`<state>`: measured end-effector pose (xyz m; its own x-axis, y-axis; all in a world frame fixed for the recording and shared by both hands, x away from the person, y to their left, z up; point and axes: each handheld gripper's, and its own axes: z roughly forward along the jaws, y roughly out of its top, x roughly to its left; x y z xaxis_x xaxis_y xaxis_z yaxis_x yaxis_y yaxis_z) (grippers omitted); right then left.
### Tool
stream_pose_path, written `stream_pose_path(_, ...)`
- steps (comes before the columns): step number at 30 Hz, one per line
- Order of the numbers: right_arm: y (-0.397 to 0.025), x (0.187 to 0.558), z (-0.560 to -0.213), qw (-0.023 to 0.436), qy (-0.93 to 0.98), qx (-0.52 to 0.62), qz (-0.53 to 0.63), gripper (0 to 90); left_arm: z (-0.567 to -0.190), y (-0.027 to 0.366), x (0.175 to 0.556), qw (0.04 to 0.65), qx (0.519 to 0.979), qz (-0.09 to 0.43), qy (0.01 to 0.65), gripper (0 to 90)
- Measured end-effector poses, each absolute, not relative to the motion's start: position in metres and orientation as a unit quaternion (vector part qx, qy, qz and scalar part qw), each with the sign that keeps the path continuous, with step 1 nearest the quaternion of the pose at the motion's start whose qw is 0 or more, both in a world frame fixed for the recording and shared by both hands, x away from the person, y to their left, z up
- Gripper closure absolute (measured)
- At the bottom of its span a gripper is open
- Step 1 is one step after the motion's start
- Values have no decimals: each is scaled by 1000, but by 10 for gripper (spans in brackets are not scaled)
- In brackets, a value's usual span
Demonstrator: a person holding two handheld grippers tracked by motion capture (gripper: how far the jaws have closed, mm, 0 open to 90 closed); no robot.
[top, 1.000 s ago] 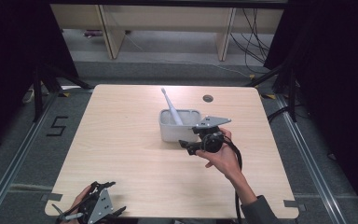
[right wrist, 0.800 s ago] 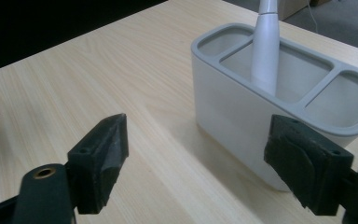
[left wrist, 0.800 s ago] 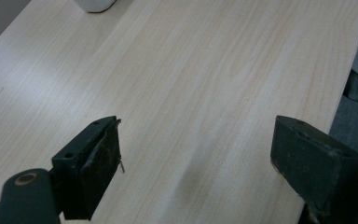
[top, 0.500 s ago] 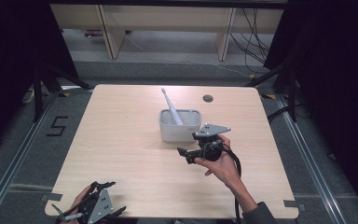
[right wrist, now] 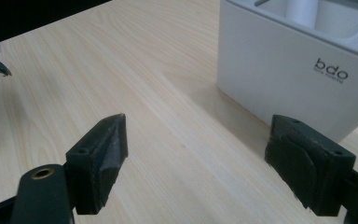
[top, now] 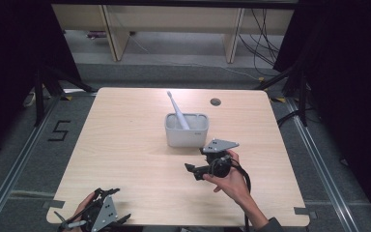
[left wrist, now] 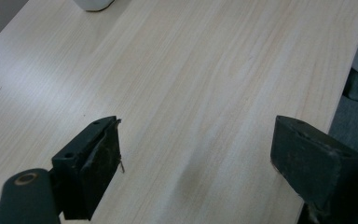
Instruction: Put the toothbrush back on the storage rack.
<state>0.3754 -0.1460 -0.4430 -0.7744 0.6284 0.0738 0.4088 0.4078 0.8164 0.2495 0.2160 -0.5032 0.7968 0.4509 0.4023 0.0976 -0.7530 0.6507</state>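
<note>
The left claw [top: 99,215] is held at the near left corner of the surface [top: 125,145], well apart from the white holder [top: 187,130] and to its near left. Its jaws are spread wide with nothing between them, and only bare wood is seen past them in the left gripper view, which suggests it is parked out of the way rather than put to work. The holder stands near the middle of the surface, and a white toothbrush [top: 178,110] is propped in it, handle down and head leaning up and away over the far rim, so that it is kept upright. The right claw [top: 207,166] is held just near of the holder and slightly to its right, jaws fully parted and empty, judged ready for a reach.
</note>
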Motion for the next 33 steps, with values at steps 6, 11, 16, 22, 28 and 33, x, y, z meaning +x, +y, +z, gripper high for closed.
stream_pose_path(6,-151,370,-452,119,833,314,439,215,-501,217,249,308,898,275,150,154)
stream_pose_path(11,-158,363,-460,118,832,322,436,215,-502,217,249,314,894,280,152,154)
stream_pose_path(16,-161,360,-463,118,830,328,435,212,-502,217,249,311,895,282,150,155)
stream_pose_path(22,-166,355,-468,115,830,331,434,200,-502,217,250,311,896,280,149,155)
stream_pose_path(28,-172,349,-473,113,829,336,431,189,-502,217,249,311,896,278,150,155)
stream_pose_path(33,-176,345,-476,112,827,344,430,187,-503,216,249,321,891,282,154,155)
